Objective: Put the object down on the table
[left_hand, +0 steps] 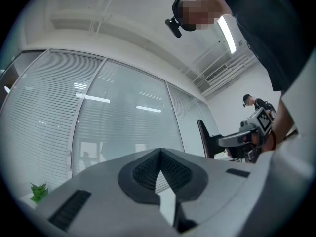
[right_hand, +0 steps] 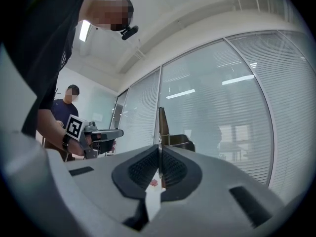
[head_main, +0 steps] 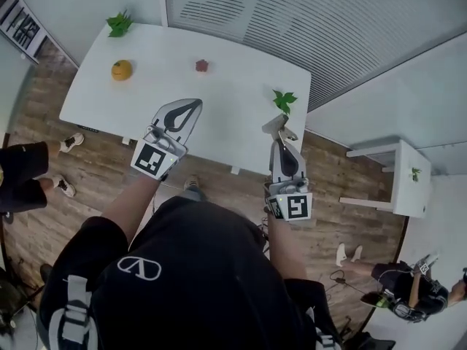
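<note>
In the head view my right gripper (head_main: 279, 125) is over the white table's (head_main: 226, 115) near edge, shut on the stem of a green leaf sprig (head_main: 284, 100) that sticks out past its tips. The right gripper view shows its ribbed pads (right_hand: 145, 169) pressed together, with only a thin sliver between them. My left gripper (head_main: 184, 112) hangs over the table's front left part, shut, with nothing between its pads (left_hand: 148, 171).
On the table lie an orange (head_main: 122, 69), a small red object (head_main: 201, 65) and a second leaf sprig (head_main: 118, 24) at the far left corner. A small white side table (head_main: 398, 177) stands to the right. People stand at the left and lower right.
</note>
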Motion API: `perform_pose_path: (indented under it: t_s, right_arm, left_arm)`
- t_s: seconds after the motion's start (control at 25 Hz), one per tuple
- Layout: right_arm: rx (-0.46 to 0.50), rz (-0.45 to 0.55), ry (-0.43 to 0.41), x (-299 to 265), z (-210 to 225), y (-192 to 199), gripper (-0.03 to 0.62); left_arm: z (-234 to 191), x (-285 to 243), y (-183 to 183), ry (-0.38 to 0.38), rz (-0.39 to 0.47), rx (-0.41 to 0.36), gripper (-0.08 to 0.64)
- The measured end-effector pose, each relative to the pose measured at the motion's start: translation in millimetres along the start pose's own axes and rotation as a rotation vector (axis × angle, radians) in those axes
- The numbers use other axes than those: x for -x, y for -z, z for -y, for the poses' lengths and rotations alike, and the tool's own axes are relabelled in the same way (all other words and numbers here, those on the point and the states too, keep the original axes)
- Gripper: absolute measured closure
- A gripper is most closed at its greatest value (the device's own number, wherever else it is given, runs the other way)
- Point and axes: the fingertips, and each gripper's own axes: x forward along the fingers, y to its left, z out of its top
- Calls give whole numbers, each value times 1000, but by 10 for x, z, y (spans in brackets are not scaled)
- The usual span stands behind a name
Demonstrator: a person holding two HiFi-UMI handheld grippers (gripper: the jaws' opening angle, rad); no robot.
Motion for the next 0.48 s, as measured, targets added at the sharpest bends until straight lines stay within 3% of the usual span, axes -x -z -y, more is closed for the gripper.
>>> perform_pose_path:
  t_s: [0.48]
  right_arm:
    - [-18, 12, -33, -629, 355, 132, 586]
  left_arm:
    - [-308, -454, 149, -58, 3, -18, 555]
